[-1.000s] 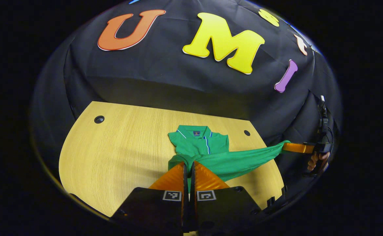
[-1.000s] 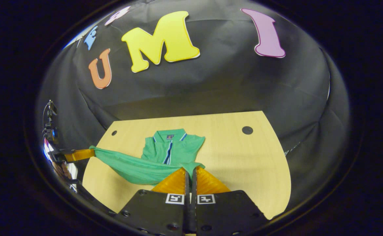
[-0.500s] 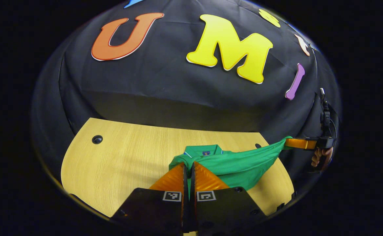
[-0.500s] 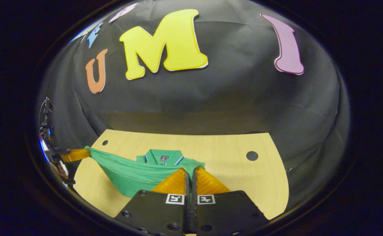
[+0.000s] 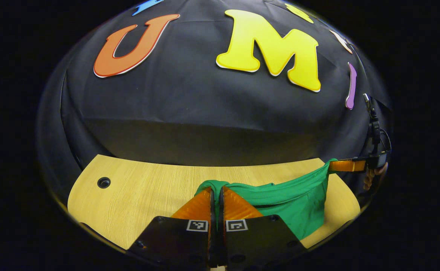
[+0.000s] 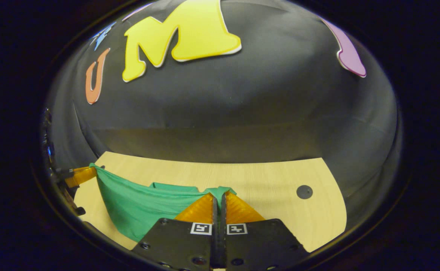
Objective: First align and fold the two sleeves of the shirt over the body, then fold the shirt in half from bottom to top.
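1. While its fingers pinch one bottom corner of the shirt (image 5: 295, 205), the left gripper (image 5: 216, 190) keeps the hem off the table (image 5: 144, 192).
2. Hem hangs stretched between both grippers, probably to land flat.
3. Right gripper (image 6: 218, 195) is clamped on the other corner, matching height.

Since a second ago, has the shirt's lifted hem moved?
Yes. The hem of the green shirt, pinched by both hand-held grippers, has travelled toward the table's far edge and now covers the collar that showed earlier.
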Demonstrator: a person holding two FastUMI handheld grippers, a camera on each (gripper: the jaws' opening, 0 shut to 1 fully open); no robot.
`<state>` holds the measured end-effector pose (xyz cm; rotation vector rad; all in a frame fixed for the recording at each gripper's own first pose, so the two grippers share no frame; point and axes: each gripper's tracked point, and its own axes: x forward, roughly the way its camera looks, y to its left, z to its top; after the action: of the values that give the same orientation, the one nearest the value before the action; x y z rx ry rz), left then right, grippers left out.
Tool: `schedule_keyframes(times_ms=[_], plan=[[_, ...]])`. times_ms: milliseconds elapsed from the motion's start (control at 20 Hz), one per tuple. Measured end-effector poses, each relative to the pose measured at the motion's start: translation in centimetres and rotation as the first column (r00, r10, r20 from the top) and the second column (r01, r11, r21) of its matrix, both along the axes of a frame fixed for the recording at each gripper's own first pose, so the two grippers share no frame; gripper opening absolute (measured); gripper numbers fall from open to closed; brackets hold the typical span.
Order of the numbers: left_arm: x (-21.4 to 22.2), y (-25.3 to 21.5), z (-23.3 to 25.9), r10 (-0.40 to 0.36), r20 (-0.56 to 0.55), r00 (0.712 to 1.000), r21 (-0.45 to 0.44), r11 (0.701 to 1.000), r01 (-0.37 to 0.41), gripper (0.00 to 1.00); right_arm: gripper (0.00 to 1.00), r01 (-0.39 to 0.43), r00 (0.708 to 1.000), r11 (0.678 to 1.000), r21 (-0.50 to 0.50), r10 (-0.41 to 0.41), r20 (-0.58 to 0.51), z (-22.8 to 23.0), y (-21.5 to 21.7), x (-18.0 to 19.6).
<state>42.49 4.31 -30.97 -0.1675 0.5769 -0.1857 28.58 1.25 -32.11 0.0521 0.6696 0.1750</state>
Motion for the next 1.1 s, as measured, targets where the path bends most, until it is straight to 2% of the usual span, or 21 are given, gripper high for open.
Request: schedule_keyframes(times_ms=[350, 550, 650, 700, 750, 800, 850, 950, 1000, 1100], plan=[[2.3, -0.5, -7.7, 0.06, -0.062, 0.996, 0.04, 0.998, -0.057, 0.05, 0.0, -0.018, 0.999, 0.999, -0.038, 0.017, -0.03, -7.4, 0.7, 3.5], [1.5, -0.9, -10.6, 0.059, -0.133, 0.989, 0.046, 0.998, -0.053, 0.12, 0.0, -0.016, 0.999, 0.998, -0.058, 0.013, -0.048, -9.1, 1.0, 3.3], [0.6, -1.4, -10.8, 0.052, -0.162, 0.985, 0.027, 0.998, -0.048, 0.23, 0.05, -0.03, 0.998, 0.994, -0.102, 0.024, -0.059, -9.7, 0.7, 3.0], [0.6, -1.7, -10.6, 0.049, -0.17, 0.984, 0.016, 0.999, -0.047, 0.37, 0.07, -0.032, 0.998, 0.994, -0.103, 0.026, -0.054, -9.4, 0.9, 2.7], [0.5, -1.5, -10.2, 0.064, -0.167, 0.984, 0.027, 0.998, -0.06, 0.58, 0.09, -0.039, 0.998, 0.996, -0.08, 0.034, -0.057, -9.1, 1.3, 2.1], [1.0, -1.9, -11.2, 0.074, -0.165, 0.983, 0.036, 0.997, -0.069, 0.79, 0.31, -0.035, 0.998, 0.998, -0.056, 0.031, -0.061, -8.7, 1.6, 1.3], [-0.1, -1.4, -9.2, 0.075, -0.159, 0.984, 0.042, 0.997, -0.069, 1.0, 0.53, -0.024, 0.998, 0.999, -0.041, 0.022, -0.054, -8.4, 1.6, 0.9], [-0.1, -1.3, -7.4, 0.08, -0.131, 0.988, 0.056, 0.996, -0.073, 0.98, 0.98, 0.001, 1.0, 0.999, -0.045, -0.002, -0.029, -7.2, 1.2, 0.0], [-0.2, -1.1, -6.3, 0.086, -0.114, 0.99, 0.067, 0.995, -0.079, 0.98, 0.94, 0.011, 1.0, 0.999, -0.049, -0.011, -0.011, -6.3, 1.1, -0.5], [-0.5, -0.6, -3.9, 0.104, -0.081, 0.991, 0.074, 0.992, -0.098, 0.98, 0.93, 0.033, 0.999, 0.998, -0.048, -0.032, 0.023, -3.8, 1.0, -1.6]])
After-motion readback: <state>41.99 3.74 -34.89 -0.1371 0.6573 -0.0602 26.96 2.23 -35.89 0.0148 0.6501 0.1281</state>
